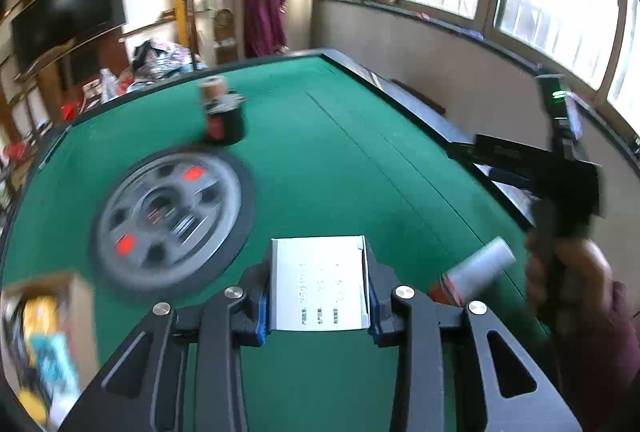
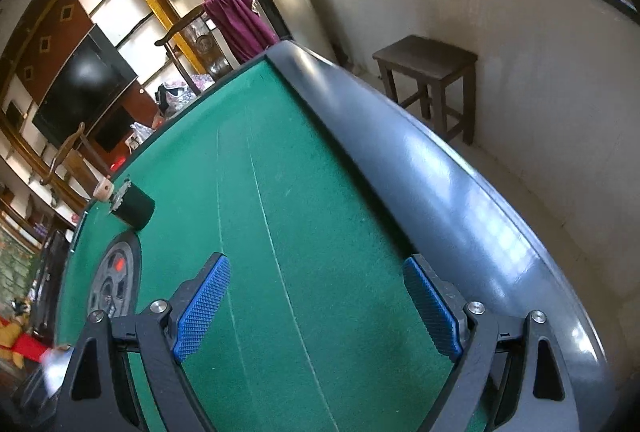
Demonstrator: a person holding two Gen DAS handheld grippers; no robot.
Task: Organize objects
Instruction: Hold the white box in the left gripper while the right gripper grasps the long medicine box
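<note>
My left gripper [image 1: 318, 296] is shut on a small white box [image 1: 319, 282] with printed text and holds it above the green table [image 1: 340, 152]. A white tube with a red end [image 1: 474, 274] lies on the felt just right of it. A black cup holding a brown-capped item [image 1: 223, 112] stands at the far side; it also shows in the right wrist view [image 2: 130, 202]. My right gripper [image 2: 316, 306] is open and empty over bare felt near the table's right rail; it also appears, hand-held, in the left wrist view [image 1: 560, 168].
A grey round wheel-like disc with red marks [image 1: 172, 220] lies left of centre, also in the right wrist view [image 2: 114, 282]. A cardboard box with colourful items [image 1: 44, 336] stands at the near left. A dark padded rail [image 2: 420, 152] edges the table; a wooden stool [image 2: 430, 76] stands beyond.
</note>
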